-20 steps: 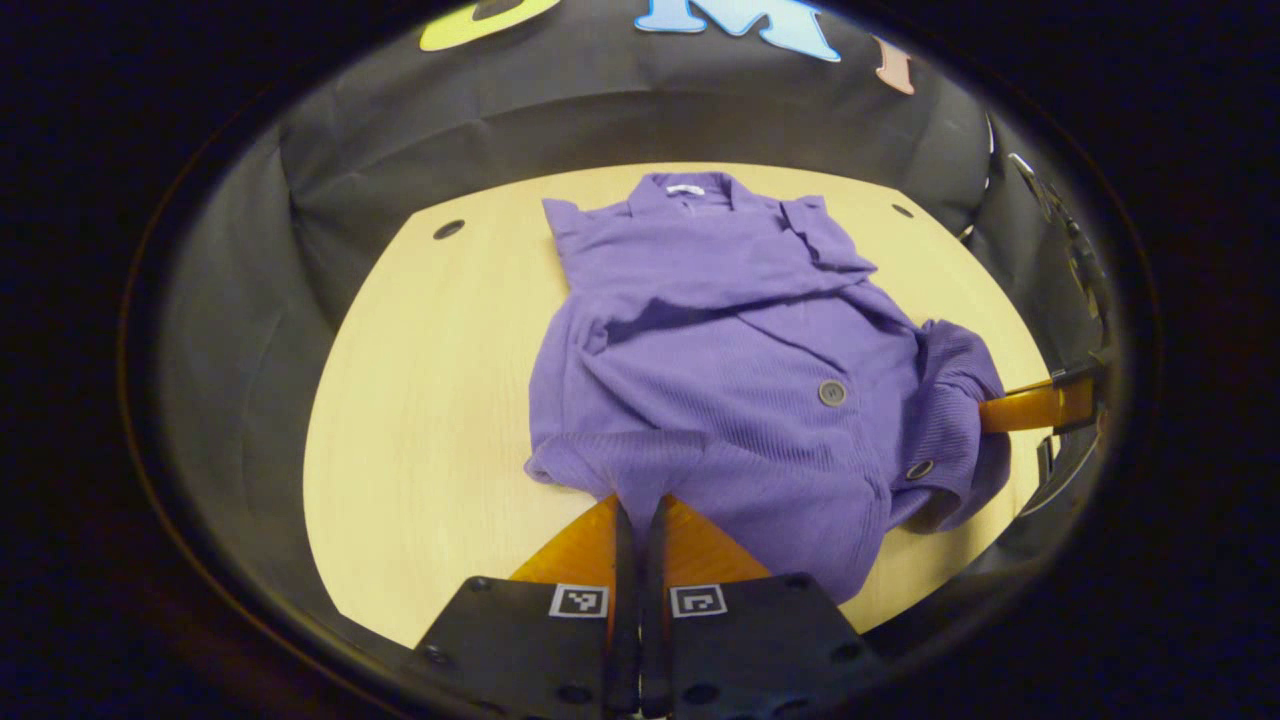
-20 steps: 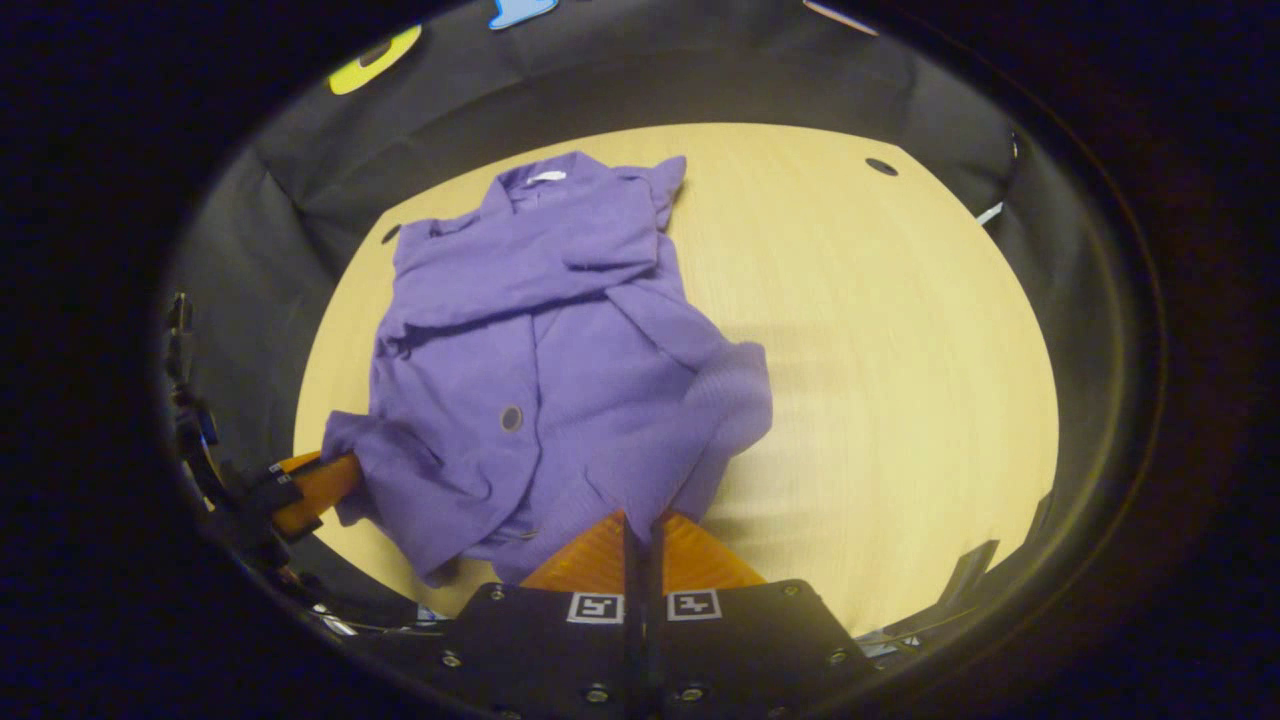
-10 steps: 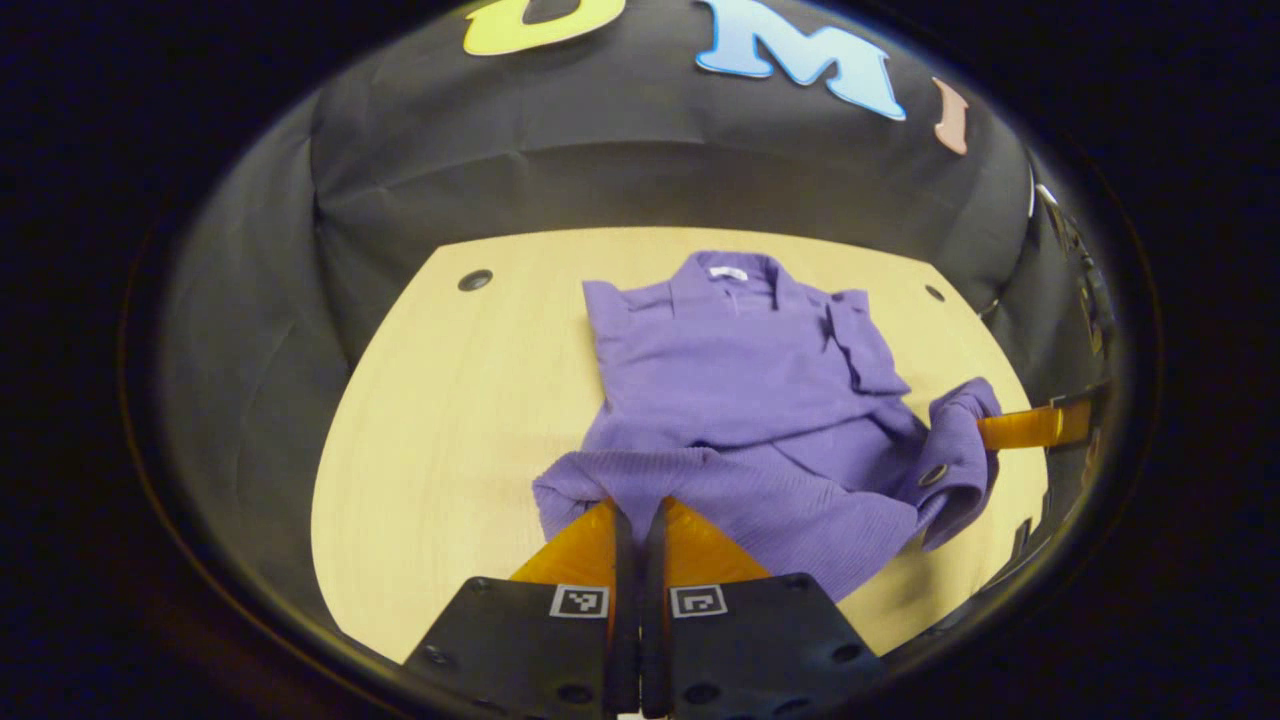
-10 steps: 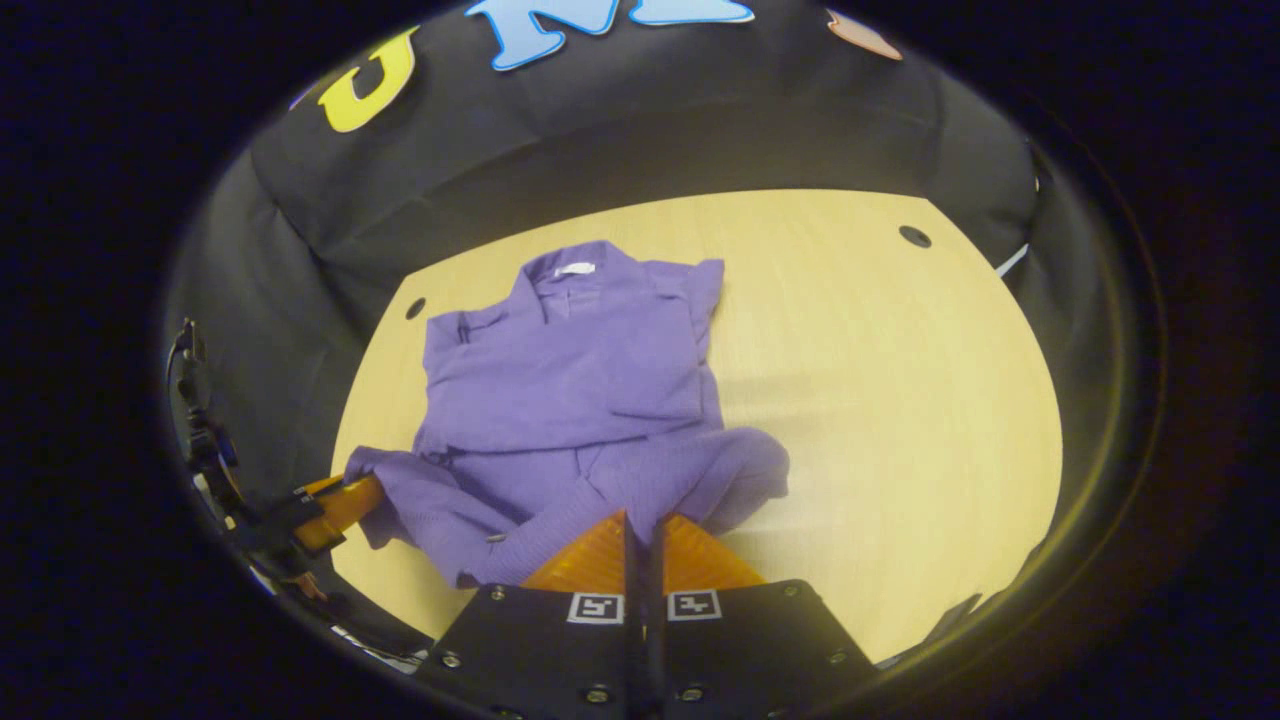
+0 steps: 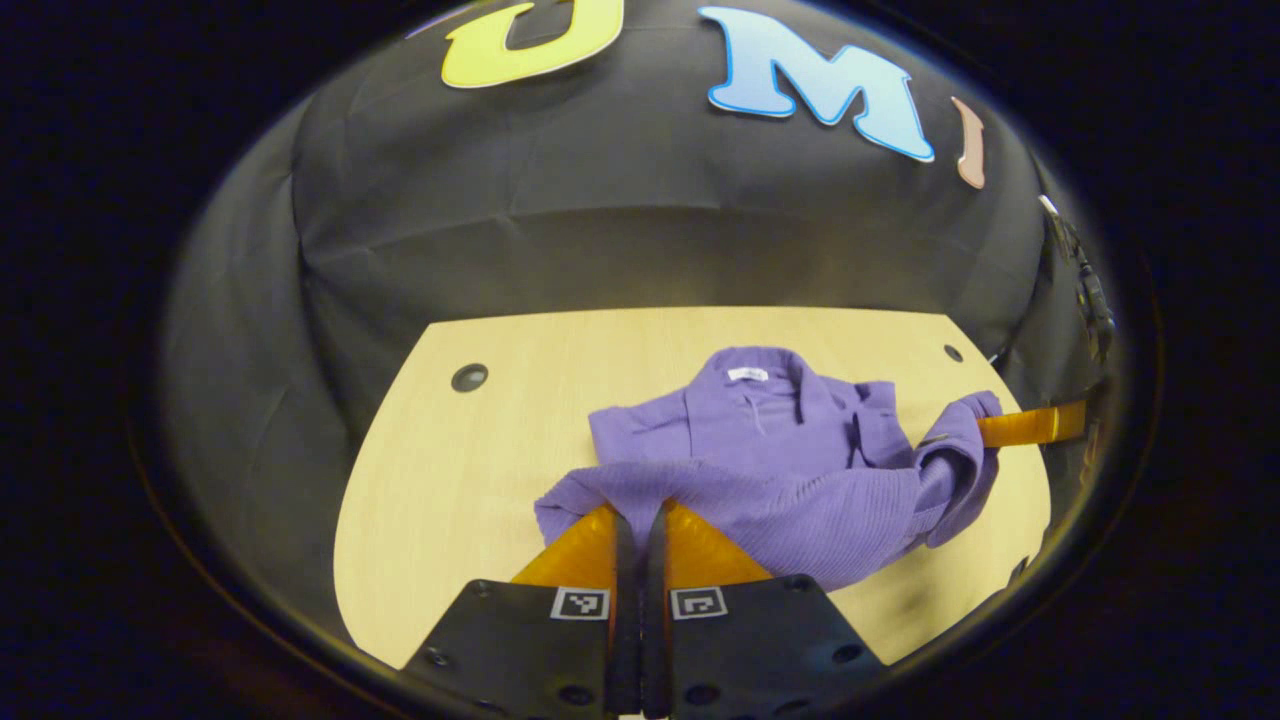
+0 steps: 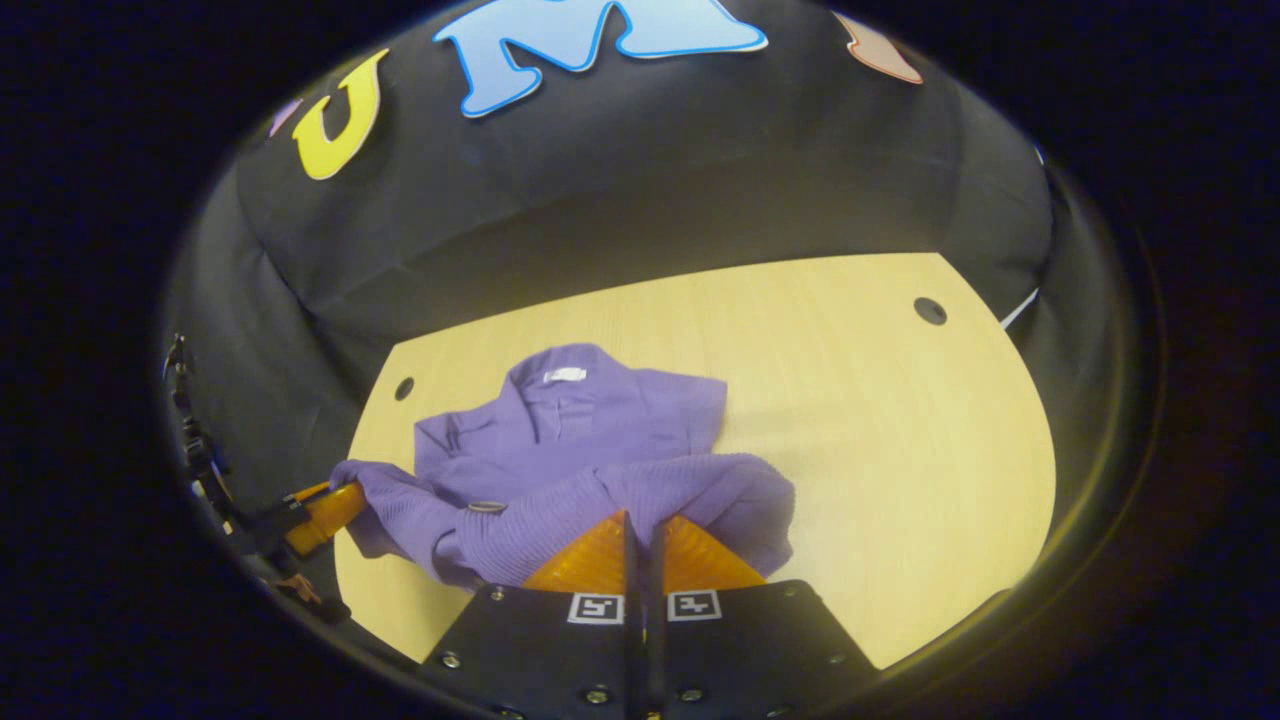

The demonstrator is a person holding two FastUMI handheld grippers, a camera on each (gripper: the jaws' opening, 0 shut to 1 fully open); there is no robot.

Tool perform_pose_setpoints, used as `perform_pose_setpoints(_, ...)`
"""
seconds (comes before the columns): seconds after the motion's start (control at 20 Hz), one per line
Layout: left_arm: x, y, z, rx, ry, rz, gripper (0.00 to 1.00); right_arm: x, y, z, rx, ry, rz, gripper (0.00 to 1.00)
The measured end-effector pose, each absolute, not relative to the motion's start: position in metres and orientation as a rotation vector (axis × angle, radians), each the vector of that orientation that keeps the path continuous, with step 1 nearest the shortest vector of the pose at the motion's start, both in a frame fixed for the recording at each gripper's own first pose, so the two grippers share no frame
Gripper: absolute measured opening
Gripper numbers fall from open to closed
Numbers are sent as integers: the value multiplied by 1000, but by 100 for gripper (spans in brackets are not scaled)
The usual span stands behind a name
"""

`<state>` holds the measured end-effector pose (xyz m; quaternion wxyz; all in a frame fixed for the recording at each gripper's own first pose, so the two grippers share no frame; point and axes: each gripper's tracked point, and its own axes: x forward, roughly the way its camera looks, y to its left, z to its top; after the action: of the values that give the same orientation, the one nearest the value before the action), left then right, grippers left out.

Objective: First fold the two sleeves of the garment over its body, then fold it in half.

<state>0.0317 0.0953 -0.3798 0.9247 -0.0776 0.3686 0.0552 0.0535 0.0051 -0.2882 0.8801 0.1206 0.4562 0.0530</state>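
We see the purple garment [image 5: 760, 470] lying on the light wooden table [image 5: 450, 480], its collar end toward the booth's black wall and its white neck label facing up. The near hem is lifted off the table and drawn over the body toward the collar — a ribbed band of cloth stretched between the two grippers. In the left gripper view, the left gripper [image 5: 637, 520] has its fingers pressed together on one corner of that hem, and off to the side the right gripper [image 5: 1030, 425] reaches in with the other corner draped around its tips. In the right gripper view, the right gripper's fingers are likewise pinched on the hem in front of the camera, and the left gripper [image 6: 325, 510] holds the far corner — cloth bunched over its tips.
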Motion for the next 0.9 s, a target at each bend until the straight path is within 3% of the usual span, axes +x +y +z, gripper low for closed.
perform_pose_setpoints(0.35,98,119,-382,-189,716,141,8,122,2,-286,297,901,78,1)
perform_pose_setpoints(0.85,171,121,-441,-130,722,147,7,179,-6,-356,357,945,-31,1)
perform_pose_setpoints(0.9,173,121,-450,-117,736,145,7,182,-6,-363,360,952,-38,5)
